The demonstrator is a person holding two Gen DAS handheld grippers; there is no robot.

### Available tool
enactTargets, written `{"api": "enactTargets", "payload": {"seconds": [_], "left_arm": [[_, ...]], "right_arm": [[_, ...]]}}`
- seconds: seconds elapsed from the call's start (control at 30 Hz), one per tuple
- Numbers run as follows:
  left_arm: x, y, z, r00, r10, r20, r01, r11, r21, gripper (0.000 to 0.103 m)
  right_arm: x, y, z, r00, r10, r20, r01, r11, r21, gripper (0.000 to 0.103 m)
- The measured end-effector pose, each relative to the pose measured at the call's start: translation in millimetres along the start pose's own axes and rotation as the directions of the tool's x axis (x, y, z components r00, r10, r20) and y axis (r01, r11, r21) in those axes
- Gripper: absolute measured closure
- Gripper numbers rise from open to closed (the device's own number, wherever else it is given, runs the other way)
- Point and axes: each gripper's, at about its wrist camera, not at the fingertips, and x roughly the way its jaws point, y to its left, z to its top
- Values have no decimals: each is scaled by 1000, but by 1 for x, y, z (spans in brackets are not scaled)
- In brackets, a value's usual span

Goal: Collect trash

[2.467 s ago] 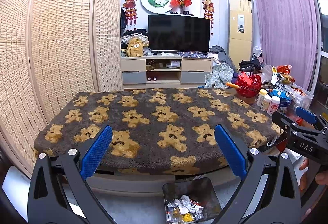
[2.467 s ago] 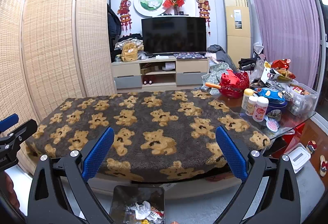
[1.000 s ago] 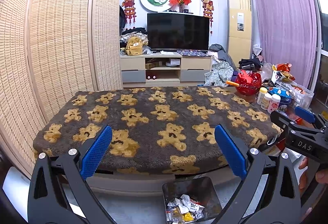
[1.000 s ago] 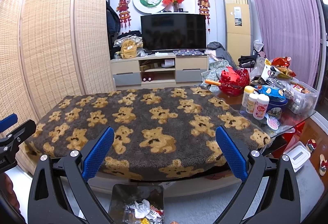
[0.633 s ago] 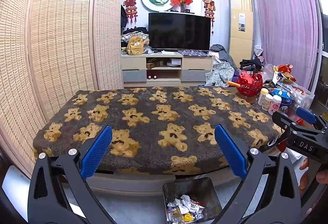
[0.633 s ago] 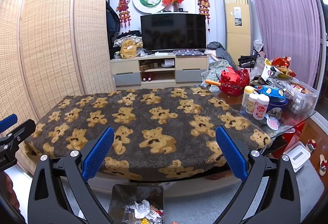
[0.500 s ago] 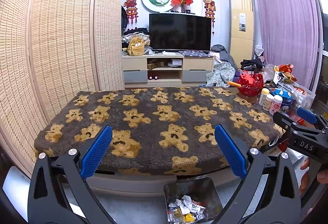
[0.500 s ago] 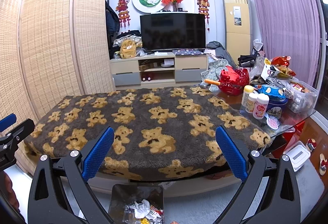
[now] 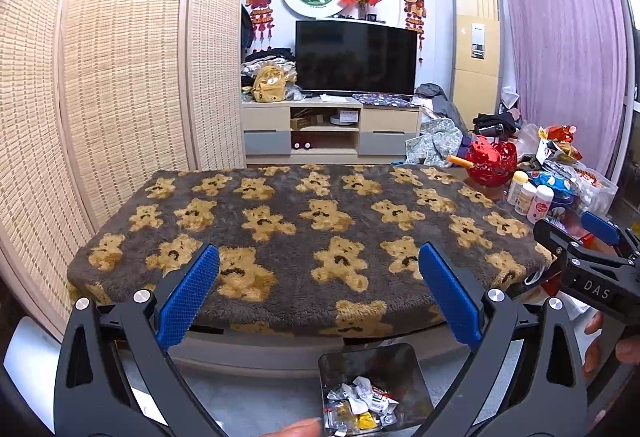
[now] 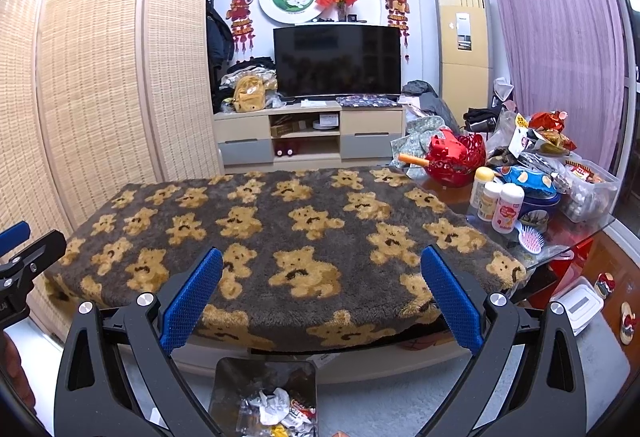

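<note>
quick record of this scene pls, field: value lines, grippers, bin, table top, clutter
left gripper: open, holding nothing
right gripper: open, holding nothing
trash bin: on the floor before the table, crumpled wrappers inside
bear blanket: covers the table top, no trash seen on it
clutter: bottles, red basket and a pink hairbrush at the table's right end

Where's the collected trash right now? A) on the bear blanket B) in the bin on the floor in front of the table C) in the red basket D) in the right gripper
B: crumpled wrappers lie inside the bin; both grippers are open, holding nothing.
</note>
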Motion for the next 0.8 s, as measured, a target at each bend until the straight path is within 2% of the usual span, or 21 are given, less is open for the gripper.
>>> {"api": "enactTargets", "payload": {"seconds": [0.47,0.8], "left_arm": [[-2,1,1,1000,13,15,-13,1000,7,8],[-3,0,1,1000,-9,11,9,1000,10,8]], "right_arm": [[1,-1,0,1000,-2,-3,2,1000,0,3],[1,-2,0,1000,1,-3,-1,1000,-1,3]]}}
